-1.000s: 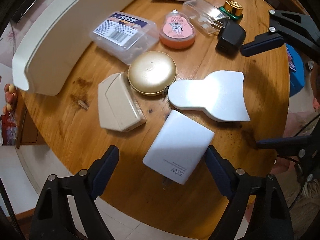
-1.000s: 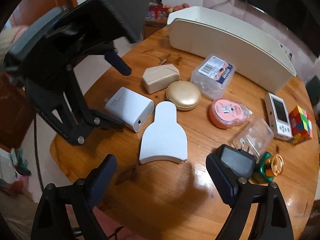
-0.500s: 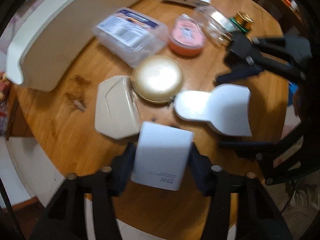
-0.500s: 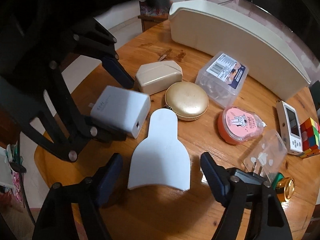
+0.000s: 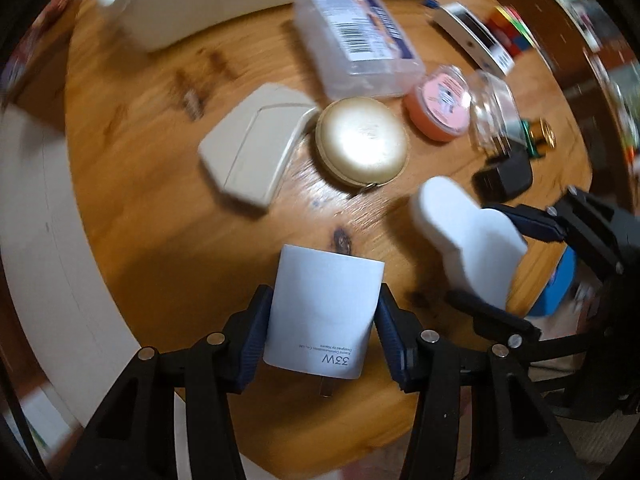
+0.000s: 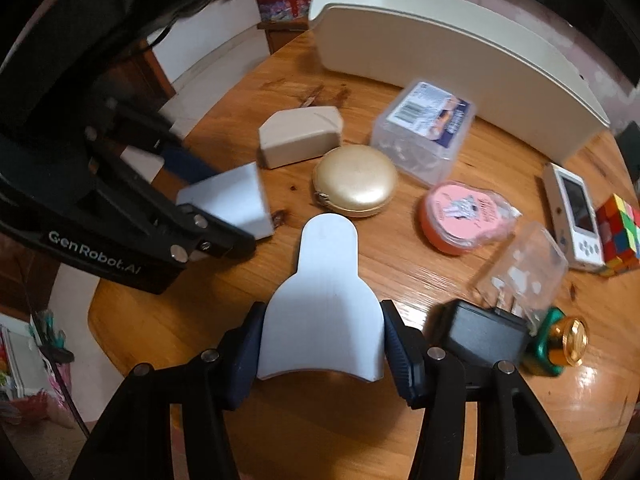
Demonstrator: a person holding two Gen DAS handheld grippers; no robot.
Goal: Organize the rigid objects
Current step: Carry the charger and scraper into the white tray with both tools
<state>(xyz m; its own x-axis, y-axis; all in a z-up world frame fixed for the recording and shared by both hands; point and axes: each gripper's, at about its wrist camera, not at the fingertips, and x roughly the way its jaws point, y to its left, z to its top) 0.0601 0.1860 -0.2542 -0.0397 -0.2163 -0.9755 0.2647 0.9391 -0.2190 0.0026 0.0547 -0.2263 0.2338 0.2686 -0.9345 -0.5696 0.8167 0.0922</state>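
Left hand-held gripper [image 5: 323, 342] clamps charger [image 5: 323, 315]; right hand-held gripper [image 6: 322, 354] clamps white paddle [image 6: 322, 312]. Risk: the two held near each other could clash; smooth sides could slip.

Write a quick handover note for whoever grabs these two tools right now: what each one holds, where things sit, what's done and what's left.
Left tool: shut on the white 33W charger.
Right tool: shut on the white bell-shaped piece.
Cream bin stands at the table's far side; whether anything is inside cannot be seen.
Loose on the table: beige case, gold compact, clear box, pink tin, black plug, cube.
Left: place both held items, then the rest.
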